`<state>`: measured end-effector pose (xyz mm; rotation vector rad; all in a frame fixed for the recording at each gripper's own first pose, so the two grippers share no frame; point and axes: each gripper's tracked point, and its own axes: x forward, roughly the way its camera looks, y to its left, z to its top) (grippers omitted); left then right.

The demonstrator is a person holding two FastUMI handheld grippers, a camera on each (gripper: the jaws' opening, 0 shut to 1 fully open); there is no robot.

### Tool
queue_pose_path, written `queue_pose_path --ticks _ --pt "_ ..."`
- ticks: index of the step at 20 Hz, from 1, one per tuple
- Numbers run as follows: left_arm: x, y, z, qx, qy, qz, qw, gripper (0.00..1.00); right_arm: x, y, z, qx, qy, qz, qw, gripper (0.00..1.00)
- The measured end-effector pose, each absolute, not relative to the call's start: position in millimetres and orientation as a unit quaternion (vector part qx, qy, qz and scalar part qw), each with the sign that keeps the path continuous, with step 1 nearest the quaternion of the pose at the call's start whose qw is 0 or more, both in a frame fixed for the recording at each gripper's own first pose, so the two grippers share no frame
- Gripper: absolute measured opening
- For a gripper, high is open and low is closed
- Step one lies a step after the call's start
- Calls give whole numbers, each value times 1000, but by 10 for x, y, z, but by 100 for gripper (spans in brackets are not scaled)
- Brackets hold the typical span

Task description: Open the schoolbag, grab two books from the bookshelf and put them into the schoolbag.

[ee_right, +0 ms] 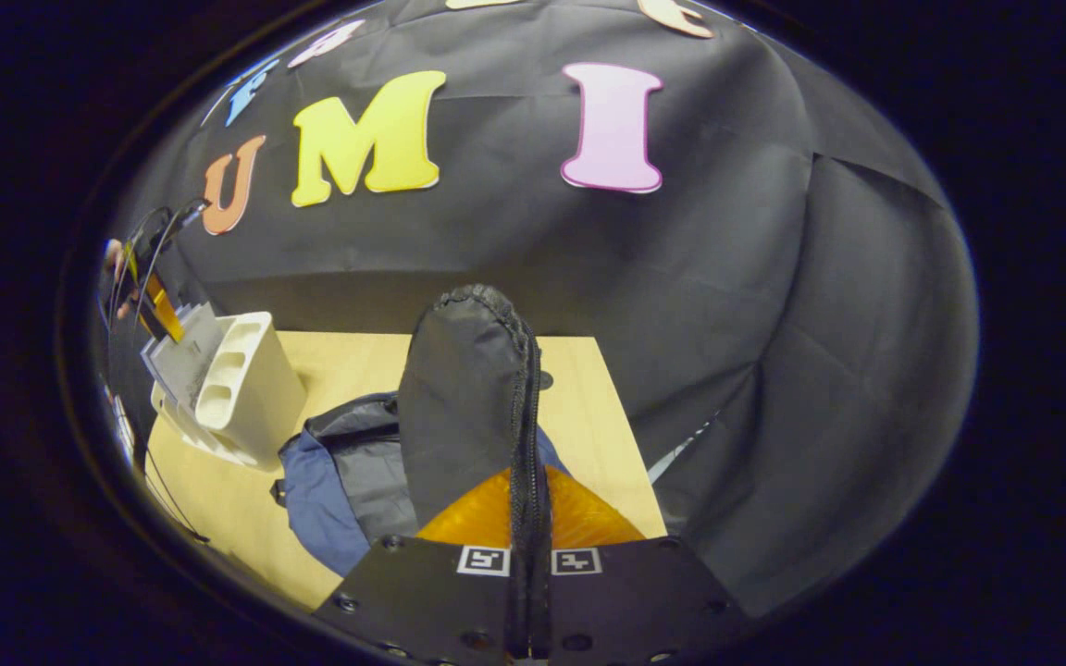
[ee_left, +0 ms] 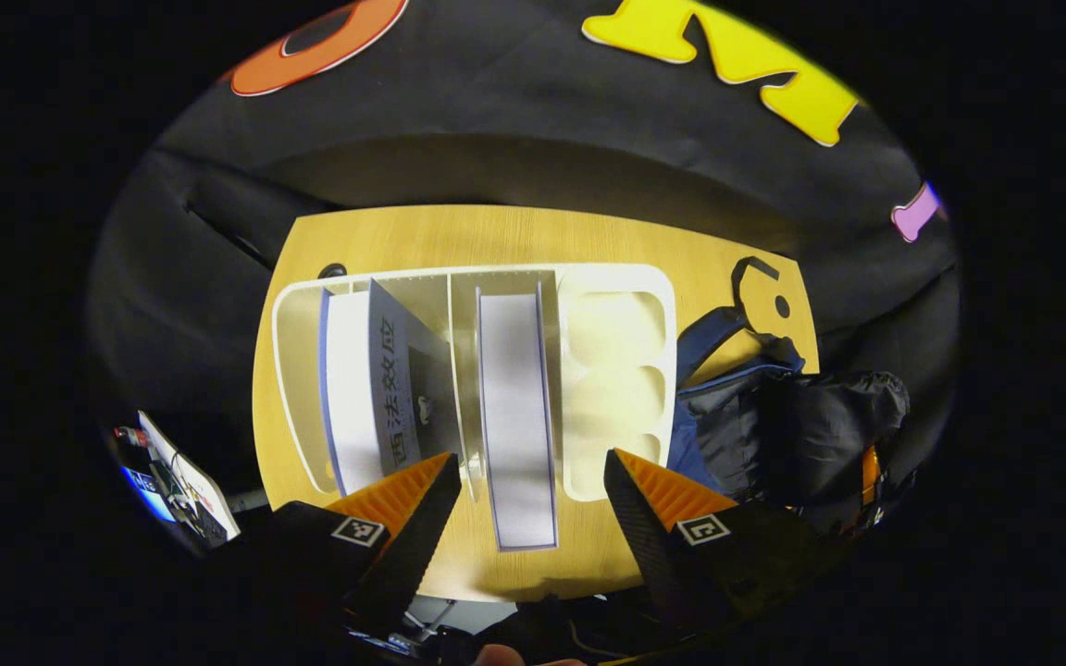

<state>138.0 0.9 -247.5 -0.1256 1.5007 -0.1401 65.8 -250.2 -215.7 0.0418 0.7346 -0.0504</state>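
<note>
A white bookshelf point(ee_left: 616, 277) lies below my left gripper on the wooden table point(ee_left: 496, 231). Its middle slot holds a book point(ee_left: 514, 416) with its white page edge up. The left slot holds a white book point(ee_left: 353, 388) and a leaning grey book point(ee_left: 394, 388). My left gripper point(ee_left: 530, 462) hangs open over the middle book, one finger on each side, not touching it. The dark blue schoolbag point(ee_left: 774, 425) sits right of the shelf. In the right gripper view, my right gripper point(ee_right: 528, 518) is shut on the bag's zippered flap point(ee_right: 464, 398) and holds it upright above the bag's body point(ee_right: 339, 481).
The bookshelf point(ee_right: 237, 388) stands left of the bag in the right gripper view, with the left gripper point(ee_right: 149, 310) above it. A bag strap point(ee_left: 755, 277) lies near a cable hole point(ee_left: 781, 305) in the table. A screen point(ee_left: 172, 472) and cables sit off the table's left edge.
</note>
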Motion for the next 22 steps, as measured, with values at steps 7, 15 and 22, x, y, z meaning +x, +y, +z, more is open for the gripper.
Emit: queue_pose_path --ticks 7,15,22 --pt "1416 44 -2818 -67 718 -32 693 91 631 -2566 -2226 38 363 -28 931 1" --pt "1432 54 -2948 -63 734 -10 677 60 624 -2539 -2248 47 363 -24 930 1" --pt "1231 116 -2647 -50 741 -22 669 45 605 -2497 -2250 49 362 -24 931 1"
